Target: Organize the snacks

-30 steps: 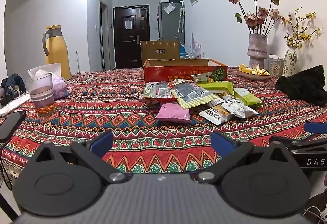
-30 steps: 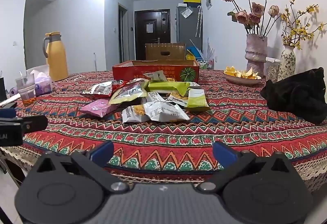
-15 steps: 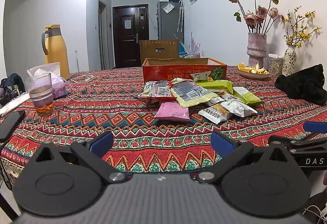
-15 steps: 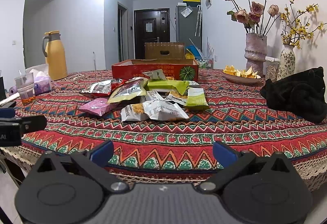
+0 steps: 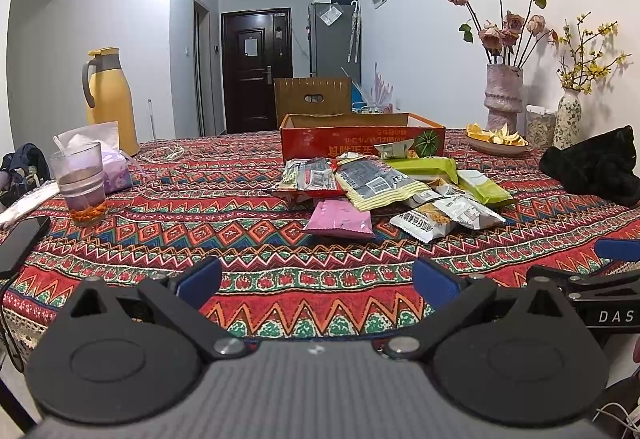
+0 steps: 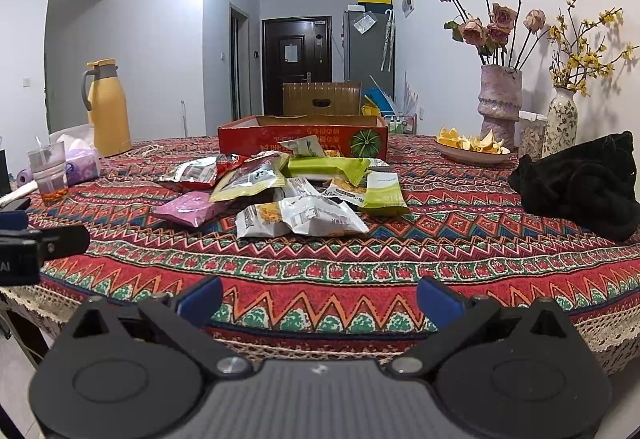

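Note:
A pile of snack packets lies mid-table in front of a red cardboard box (image 5: 362, 137), which also shows in the right wrist view (image 6: 303, 137). The pile holds a pink packet (image 5: 339, 223) (image 6: 188, 207), white packets (image 5: 444, 217) (image 6: 300, 219), green packets (image 5: 482, 187) (image 6: 382, 193) and a grey-yellow one (image 5: 378, 185). My left gripper (image 5: 316, 281) is open and empty above the table's near edge. My right gripper (image 6: 318, 297) is open and empty, just before the table's edge, well short of the pile.
Patterned tablecloth (image 5: 240, 231). At left stand a glass of drink (image 5: 82, 187), tissues (image 5: 114, 169), a yellow jug (image 5: 108, 99) and a phone (image 5: 20, 245). At right lie a black cloth (image 6: 580, 185), a fruit plate (image 6: 472, 149) and two vases (image 6: 500, 99).
Both grippers have drifted very slightly; the scene is otherwise unchanged. Both jaws stay open.

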### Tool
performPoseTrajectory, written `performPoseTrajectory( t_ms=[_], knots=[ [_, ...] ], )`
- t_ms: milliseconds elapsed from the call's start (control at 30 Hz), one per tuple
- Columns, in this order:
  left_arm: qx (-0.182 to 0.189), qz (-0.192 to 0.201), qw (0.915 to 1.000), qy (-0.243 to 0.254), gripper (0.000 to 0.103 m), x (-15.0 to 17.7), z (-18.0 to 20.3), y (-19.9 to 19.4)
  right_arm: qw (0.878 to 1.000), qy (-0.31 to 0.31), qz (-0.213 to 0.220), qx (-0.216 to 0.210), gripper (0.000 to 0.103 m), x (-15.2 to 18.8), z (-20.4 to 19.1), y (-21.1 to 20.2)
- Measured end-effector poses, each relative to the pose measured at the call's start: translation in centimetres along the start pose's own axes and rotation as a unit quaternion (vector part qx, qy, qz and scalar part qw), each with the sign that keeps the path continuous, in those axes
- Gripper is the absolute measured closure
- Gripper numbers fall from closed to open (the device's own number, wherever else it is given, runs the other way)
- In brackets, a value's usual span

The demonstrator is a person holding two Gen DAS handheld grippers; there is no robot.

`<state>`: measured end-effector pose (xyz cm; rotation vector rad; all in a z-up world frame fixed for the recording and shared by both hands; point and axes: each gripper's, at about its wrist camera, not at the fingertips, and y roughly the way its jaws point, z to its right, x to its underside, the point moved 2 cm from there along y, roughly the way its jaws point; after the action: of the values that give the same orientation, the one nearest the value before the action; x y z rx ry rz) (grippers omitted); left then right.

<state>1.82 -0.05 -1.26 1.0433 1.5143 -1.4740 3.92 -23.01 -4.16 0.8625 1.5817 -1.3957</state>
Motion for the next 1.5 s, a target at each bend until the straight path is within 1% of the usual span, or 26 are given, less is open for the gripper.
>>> performPoseTrajectory(
  t_ms=[533,1267,1500],
  knots=[
    [-0.001,0.002,1.0,0.002,0.0,-0.43,-0.14,-0.21,1.0,-0.001,0.0,0.002,0.0,-0.07,-0.05,-0.09],
    [-0.001,0.0,1.0,0.002,0.0,-0.2,0.03,-0.06,1.0,0.0,-0.001,0.004,0.0,-0.03,0.01,-0.07],
    [-0.003,-0.004,1.0,0.001,0.0,-0.19,-0.05,0.07,1.0,0.0,0.002,-0.003,0.0,-0.04,-0.09,-0.04]
  ],
)
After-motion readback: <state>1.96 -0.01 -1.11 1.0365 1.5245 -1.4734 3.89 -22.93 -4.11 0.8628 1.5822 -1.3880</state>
